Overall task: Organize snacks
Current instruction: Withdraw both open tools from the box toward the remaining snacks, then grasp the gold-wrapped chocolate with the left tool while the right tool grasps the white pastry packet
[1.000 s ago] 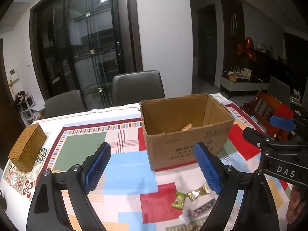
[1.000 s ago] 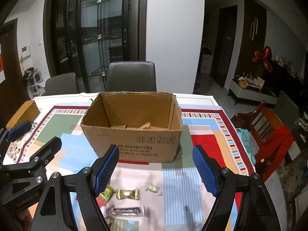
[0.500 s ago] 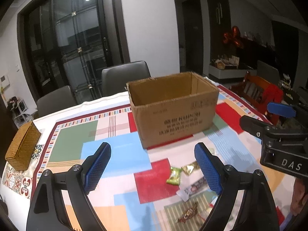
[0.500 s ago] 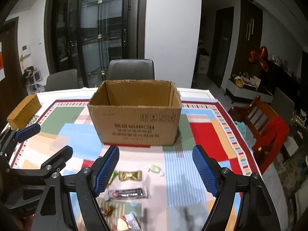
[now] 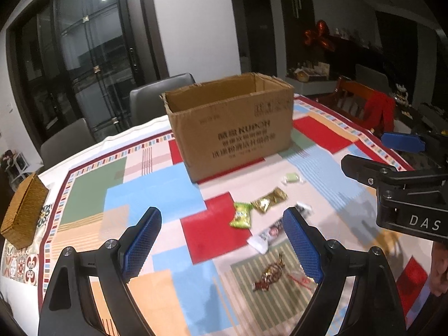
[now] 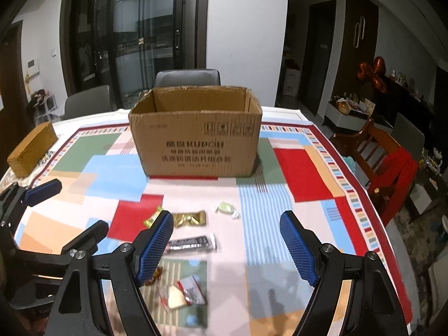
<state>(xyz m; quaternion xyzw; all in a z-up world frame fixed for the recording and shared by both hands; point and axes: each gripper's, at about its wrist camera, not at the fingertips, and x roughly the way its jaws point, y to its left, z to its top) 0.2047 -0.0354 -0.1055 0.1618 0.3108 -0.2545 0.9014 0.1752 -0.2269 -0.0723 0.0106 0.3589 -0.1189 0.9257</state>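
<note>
Counter [image 6: 296, 168] under a patchwork cloth of red, blue, green and peach blocks; dim room, dark glazed doors and grey chairs [image 6: 187, 77] on the far side, red wooden chair [image 6: 383, 154] at right. Open brown cardboard box [image 6: 196, 140] stands mid-counter; its inside is not visible from this height. Woven straw box [image 6: 30, 148] at far left edge. Wrapped snacks lie loose on the near side of the cardboard box: green packet [image 5: 240, 215], gold packet [image 6: 190, 218], pale green sweet [image 6: 226, 208], long dark bar [image 6: 193, 243]. Only the right view shows the clear packet with a pale wedge [image 6: 182, 294]. Left hand-held gripper [image 5: 221, 240] and right hand-held gripper [image 6: 226, 249] both gape wide, holding nothing.
</note>
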